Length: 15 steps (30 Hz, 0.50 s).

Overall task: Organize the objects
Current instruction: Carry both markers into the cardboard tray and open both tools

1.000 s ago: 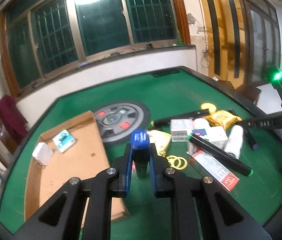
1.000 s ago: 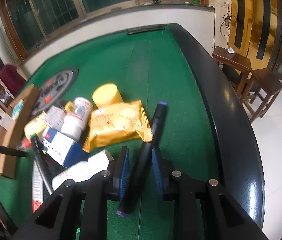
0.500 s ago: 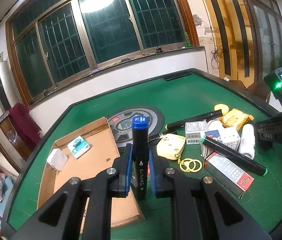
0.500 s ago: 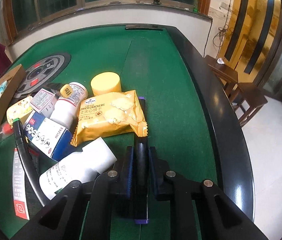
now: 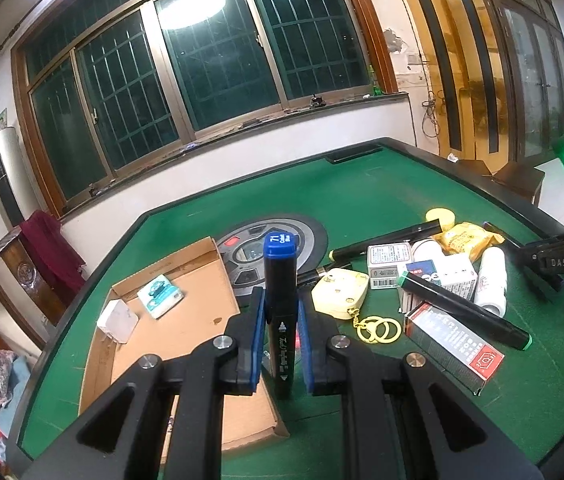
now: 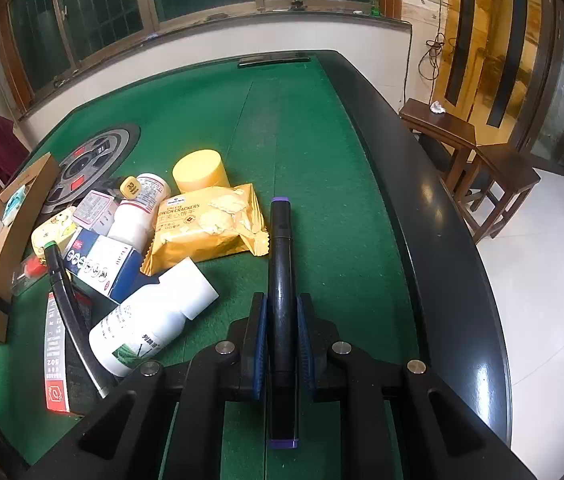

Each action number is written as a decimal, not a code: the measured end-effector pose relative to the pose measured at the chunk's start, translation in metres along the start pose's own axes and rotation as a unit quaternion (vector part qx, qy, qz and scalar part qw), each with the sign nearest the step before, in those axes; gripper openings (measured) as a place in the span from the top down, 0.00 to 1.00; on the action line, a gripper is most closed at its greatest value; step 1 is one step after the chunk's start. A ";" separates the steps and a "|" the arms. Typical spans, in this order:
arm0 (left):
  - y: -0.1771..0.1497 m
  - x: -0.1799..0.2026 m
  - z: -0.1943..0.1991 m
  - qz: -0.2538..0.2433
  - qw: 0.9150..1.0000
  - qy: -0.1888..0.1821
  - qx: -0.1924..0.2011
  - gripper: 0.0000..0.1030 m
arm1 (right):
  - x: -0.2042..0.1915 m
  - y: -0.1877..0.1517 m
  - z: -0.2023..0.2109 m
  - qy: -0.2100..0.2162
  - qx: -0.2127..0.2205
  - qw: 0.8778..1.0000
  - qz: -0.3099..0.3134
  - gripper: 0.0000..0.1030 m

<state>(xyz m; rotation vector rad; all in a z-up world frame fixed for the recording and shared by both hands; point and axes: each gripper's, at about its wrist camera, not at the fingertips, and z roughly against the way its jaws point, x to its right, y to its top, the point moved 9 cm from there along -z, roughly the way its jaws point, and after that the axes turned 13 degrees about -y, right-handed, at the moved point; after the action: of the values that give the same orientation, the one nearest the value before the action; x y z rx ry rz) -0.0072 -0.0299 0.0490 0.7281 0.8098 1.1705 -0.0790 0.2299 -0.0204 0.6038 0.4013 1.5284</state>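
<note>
My left gripper (image 5: 280, 320) is shut on a black marker with a blue cap (image 5: 280, 276), held upright above the green table, beside the open cardboard box (image 5: 186, 320). My right gripper (image 6: 282, 328) is shut on a black marker with purple ends (image 6: 281, 272), held lengthwise along the fingers above the table's right side, next to the yellow cracker packet (image 6: 208, 228). A green-tipped black marker (image 5: 462, 310) lies across the pile of boxes. The right gripper also shows at the right edge of the left wrist view (image 5: 554, 264).
The box holds a white adapter (image 5: 117, 321) and a small blue-and-white packet (image 5: 161, 295). The pile includes a yellow keychain pouch (image 5: 340, 296), white bottles (image 6: 154, 320), a red-and-grey carton (image 5: 452, 346), a yellow tub (image 6: 200, 170) and a round control panel (image 5: 270, 240). The black table rim (image 6: 422, 200) runs along the right.
Both grippers have risen with their markers. The right jaws closed on the purple-ended marker and turned it straight along the fingers. The blue-capped marker now stands higher above the table.
</note>
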 end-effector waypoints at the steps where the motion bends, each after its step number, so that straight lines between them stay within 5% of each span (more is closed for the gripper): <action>1: 0.000 -0.001 0.001 -0.001 1.000 0.002 0.001 0.86 | -0.001 -0.001 0.001 0.001 0.000 1.000 0.000 0.84; 15: 0.001 -0.001 0.009 0.006 1.000 -0.007 0.004 0.86 | 0.003 0.000 0.016 0.005 0.013 1.000 -0.009 0.84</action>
<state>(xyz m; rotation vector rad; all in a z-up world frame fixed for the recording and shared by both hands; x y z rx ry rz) 0.0000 -0.0316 0.0545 0.7480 0.7998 1.1717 -0.0701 0.2313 -0.0074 0.6105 0.4338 1.5111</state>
